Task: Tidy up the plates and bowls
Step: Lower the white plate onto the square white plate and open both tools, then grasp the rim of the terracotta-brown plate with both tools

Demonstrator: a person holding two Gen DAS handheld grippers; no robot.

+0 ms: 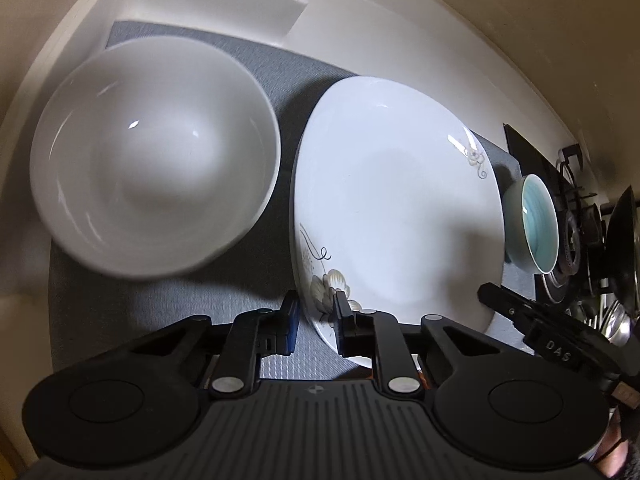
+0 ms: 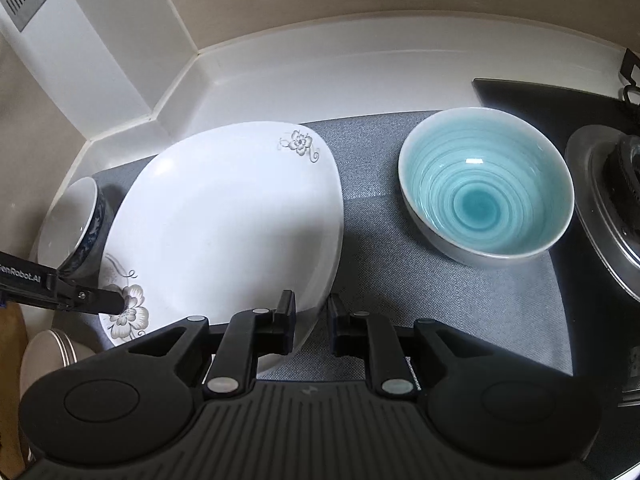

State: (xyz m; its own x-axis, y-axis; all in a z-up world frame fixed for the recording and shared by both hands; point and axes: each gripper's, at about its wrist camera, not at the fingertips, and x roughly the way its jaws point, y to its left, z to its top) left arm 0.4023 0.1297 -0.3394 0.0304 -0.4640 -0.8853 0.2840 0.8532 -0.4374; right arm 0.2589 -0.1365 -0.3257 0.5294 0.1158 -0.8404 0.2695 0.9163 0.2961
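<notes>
A white square plate with grey flowers point(image 1: 396, 208) point(image 2: 224, 224) is held tilted above the grey mat. My left gripper point(image 1: 316, 312) is shut on its near flowered edge. My right gripper point(image 2: 310, 316) is shut on its right-hand edge; it shows at the right of the left wrist view point(image 1: 516, 312). A large white bowl point(image 1: 152, 156) stands on the mat left of the plate; its blue-patterned outside shows in the right wrist view point(image 2: 76, 228). A teal bowl point(image 2: 486, 192) point(image 1: 534, 222) stands on the mat right of the plate.
The grey mat point(image 2: 392, 280) lies on a white counter point(image 2: 280, 84) in a wall corner. A black gas stove point(image 2: 608, 184) with a burner is at the right. A wok and utensils point(image 1: 620, 264) are beyond it. A round lid-like object point(image 2: 44, 356) is at the lower left.
</notes>
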